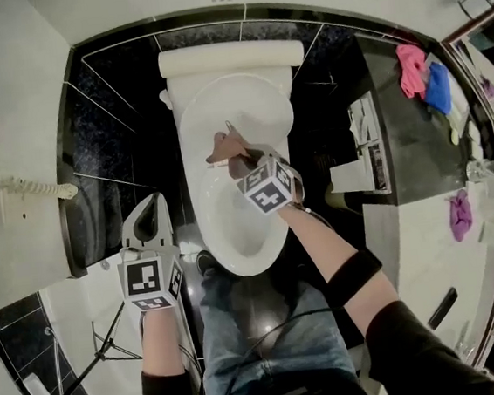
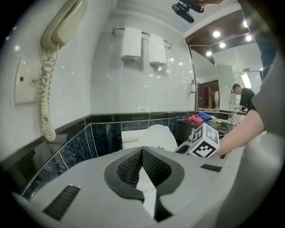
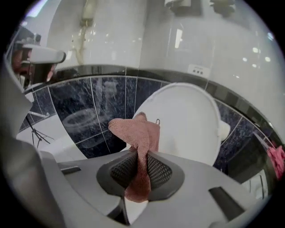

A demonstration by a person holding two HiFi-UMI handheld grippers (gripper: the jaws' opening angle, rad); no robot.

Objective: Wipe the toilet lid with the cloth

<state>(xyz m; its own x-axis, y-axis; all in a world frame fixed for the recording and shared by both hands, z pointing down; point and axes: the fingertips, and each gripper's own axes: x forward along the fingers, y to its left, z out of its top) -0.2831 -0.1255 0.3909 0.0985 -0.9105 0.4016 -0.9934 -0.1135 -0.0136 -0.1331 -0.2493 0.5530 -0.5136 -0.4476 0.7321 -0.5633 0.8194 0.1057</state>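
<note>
- the right gripper (image 3: pixel 141 169) pinches the cloth (image 3: pixel 137 133), which bunches up above its jaws and hangs out below them.
- in the head view this gripper is at centre frame, over the open bowl (image 1: pixel 234 237) and just before the raised lid (image 1: pixel 236 106); i cannot tell whether cloth and lid touch.
- the left gripper (image 1: pixel 150 209) is at lower left, beside the bowl, its jaws pressed together on nothing.
- a wall phone (image 1: pixel 19 184) is at the left edge.
- pink and blue rags (image 1: pixel 423 77) lie on the counter (image 1: pixel 409 149) at upper right.
</note>
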